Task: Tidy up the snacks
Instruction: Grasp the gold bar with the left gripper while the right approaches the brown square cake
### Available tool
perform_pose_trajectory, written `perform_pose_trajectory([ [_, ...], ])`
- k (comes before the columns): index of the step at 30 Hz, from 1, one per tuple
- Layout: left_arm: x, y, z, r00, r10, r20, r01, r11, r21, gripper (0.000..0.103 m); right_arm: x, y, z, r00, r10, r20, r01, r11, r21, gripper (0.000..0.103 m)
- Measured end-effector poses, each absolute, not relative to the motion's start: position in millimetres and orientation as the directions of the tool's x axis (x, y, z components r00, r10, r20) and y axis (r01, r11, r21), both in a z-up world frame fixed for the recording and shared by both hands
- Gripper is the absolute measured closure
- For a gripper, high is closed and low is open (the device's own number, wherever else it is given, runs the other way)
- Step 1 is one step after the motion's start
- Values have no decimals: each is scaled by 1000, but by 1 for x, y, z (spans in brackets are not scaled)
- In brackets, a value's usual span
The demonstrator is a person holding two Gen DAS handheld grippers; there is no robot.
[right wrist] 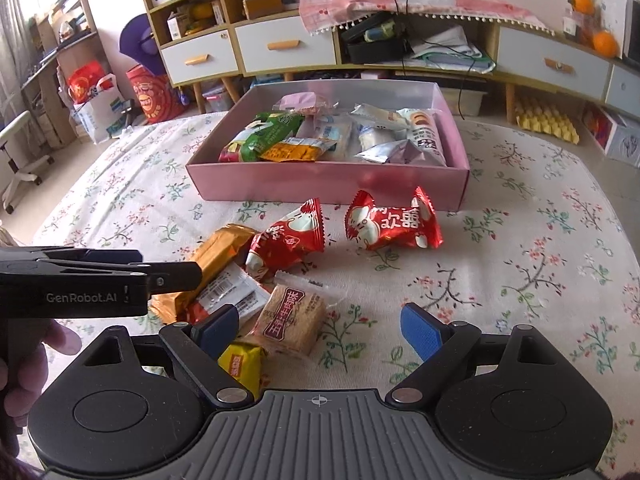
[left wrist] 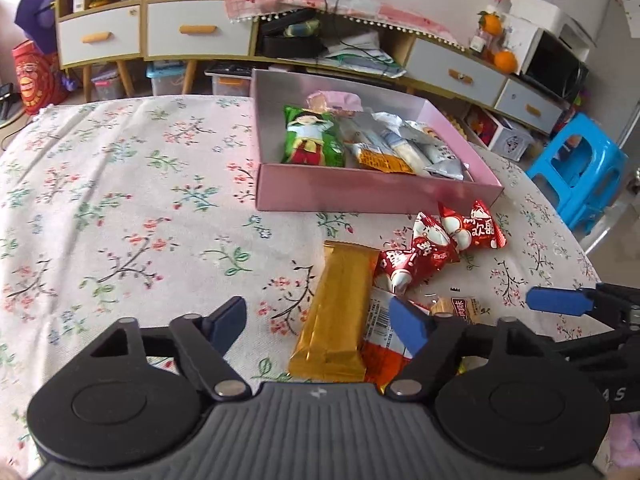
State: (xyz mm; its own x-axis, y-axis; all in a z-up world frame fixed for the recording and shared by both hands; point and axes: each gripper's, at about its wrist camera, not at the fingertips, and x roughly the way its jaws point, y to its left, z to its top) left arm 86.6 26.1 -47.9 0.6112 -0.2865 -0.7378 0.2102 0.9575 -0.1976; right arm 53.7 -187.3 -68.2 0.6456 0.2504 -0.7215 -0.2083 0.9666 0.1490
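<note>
The black body of the left gripper (right wrist: 100, 284), seen from the right wrist view, carries the white brand "GenRobot.AI". In the left wrist view, the right gripper's black housing (left wrist: 616, 392) shows the letters "AS" at the frame edge. The red snack packet (right wrist: 394, 222) bears white Chinese characters reading "欢喜". The biscuit packet (right wrist: 292, 320) has a dark red label with Chinese characters, of which "牛肉味" can be read.

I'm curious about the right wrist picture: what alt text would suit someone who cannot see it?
An open right claw hovers over loose snacks on a floral tablecloth, a clear-wrapped biscuit pack between its blue fingers. Beyond, two red packets lie before a pink box already holding snacks.
</note>
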Motion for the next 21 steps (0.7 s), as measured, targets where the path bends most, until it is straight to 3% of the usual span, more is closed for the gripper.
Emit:
perform_pose_trajectory([
  [9, 90, 25, -53, 603, -259, -755, 229, 962, -147, 71, 63, -184, -87, 647, 254, -719, -245, 962, 120, 13],
  [21, 85, 52, -50, 626, -187, -757, 174, 980, -98, 72, 70, -213, -86, 671, 198, -715, -155, 980, 126, 13],
])
